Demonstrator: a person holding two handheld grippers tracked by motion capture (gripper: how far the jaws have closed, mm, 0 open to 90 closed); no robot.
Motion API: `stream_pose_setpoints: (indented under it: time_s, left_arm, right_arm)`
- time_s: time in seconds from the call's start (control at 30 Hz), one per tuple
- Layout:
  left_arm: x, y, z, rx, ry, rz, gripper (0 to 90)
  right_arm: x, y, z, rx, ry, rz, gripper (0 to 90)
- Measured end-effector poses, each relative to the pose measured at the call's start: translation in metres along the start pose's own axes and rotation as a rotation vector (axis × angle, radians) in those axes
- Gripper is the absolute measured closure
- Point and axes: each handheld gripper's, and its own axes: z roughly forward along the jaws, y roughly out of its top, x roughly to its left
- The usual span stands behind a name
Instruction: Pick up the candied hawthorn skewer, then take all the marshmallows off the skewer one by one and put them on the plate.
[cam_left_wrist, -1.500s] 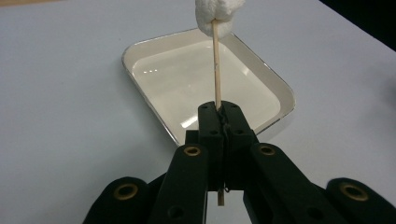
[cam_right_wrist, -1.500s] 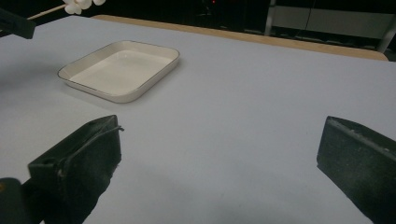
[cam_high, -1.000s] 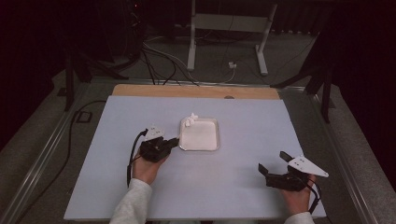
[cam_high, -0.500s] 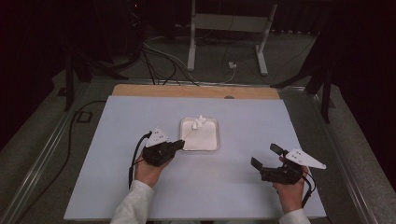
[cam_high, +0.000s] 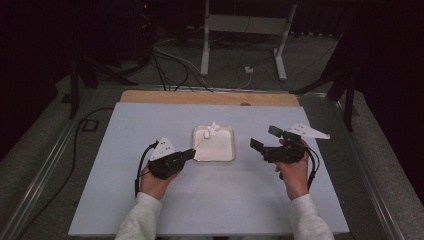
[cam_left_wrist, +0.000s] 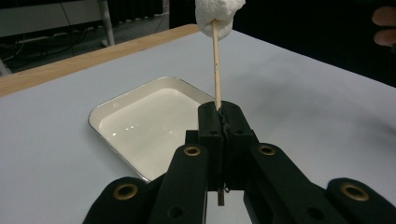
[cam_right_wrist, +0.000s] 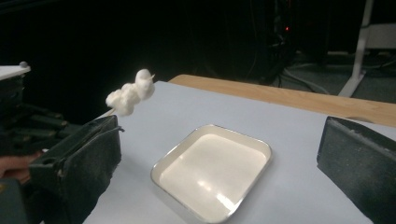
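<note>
Since a second ago the right tool (cam_high: 263, 139) has come up from the bench's near right corner to about 3 o'clock of the white tray (cam_high: 215, 152), and the left tool (cam_high: 189, 153) has tipped the marshmallow skewer (cam_left_wrist: 215, 56) from the tray's 10 o'clock side to over its far rim, near 12 o'clock.

The left tool is clamped on the skewer's lower end, its jaws pressed together with the stick upright between them in the left gripper view. The marshmallows (cam_right_wrist: 130, 96) sit bunched at the free tip, clear above the tray and touching nothing. The right tool stands wide, jaws well apart and empty, aimed across the tray toward the skewer.

Judging from this, the risks are these. The stick is thin and gripped only at its base, so a sideways knock from the right tool could pivot it in the jaws or snap it. A pull on the soft marshmallows would likely squash them or tear one rather than slide it cleanly. If one drops, it may miss the tray and land on the grey bench (cam_high: 150, 125).
</note>
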Motion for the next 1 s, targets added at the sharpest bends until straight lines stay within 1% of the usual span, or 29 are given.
stream_pose_setpoints:
  time_s: [0.07, 0.13, 0.2, 0.4, 0.47, 0.5, 0.7, 0.8, 0.87, 0.9, 0.93, 1.0]
  left_arm:
    - [0.001, 0.0, 0.0, 0.002, -0.002, 0.005, 90.0]
    - [0.001, 0.0, 0.0, 0.005, -0.002, 0.009, 90.0]
    - [0.001, -0.001, 0.001, 0.009, -0.003, 0.012, 90.0]
    - [0.001, -0.001, 0.001, 0.011, -0.009, 0.022, 90.0]
    - [0.002, -0.001, 0.001, 0.009, -0.01, 0.024, 90.0]
    - [0.002, -0.001, 0.001, 0.009, -0.011, 0.024, 90.0]
    - [0.002, -0.002, 0.001, 0.007, -0.011, 0.023, 90.0]
    - [0.002, -0.002, 0.001, 0.007, -0.01, 0.028, 90.0]
    - [0.001, -0.002, 0.002, 0.008, -0.012, 0.029, 90.0]
    - [0.001, -0.002, 0.002, 0.008, -0.011, 0.031, 90.0]
    - [0.001, -0.002, 0.002, 0.008, -0.012, 0.03, 90.0]
    - [0.0, -0.002, 0.002, 0.008, -0.014, 0.033, 90.0]
  right_arm:
    - [0.0, 0.004, 0.007, 0.006, 0.01, 0.011, 0.0]
    - [0.001, 0.007, 0.014, 0.014, 0.014, 0.01, 0.0]
    - [0.002, 0.008, 0.017, 0.019, 0.019, 0.007, 0.0]
    - [0.01, 0.014, 0.037, 0.047, 0.035, -0.001, 0.0]
    - [0.012, 0.015, 0.039, 0.052, 0.038, -0.002, 0.0]
    - [0.013, 0.015, 0.044, 0.059, 0.044, -0.006, 0.0]
    - [0.014, 0.018, 0.052, 0.066, 0.062, 0.022, 0.0]
    - [0.014, 0.019, 0.057, 0.082, 0.084, 0.044, 0.3]
    - [0.014, 0.018, 0.06, 0.097, 0.102, 0.061, 3.0]
    - [0.015, 0.018, 0.063, 0.106, 0.115, 0.076, 8.0]
    - [0.015, 0.018, 0.063, 0.106, 0.115, 0.076, 8.0]
    - [0.015, 0.017, 0.065, 0.116, 0.13, 0.089, 14.0]
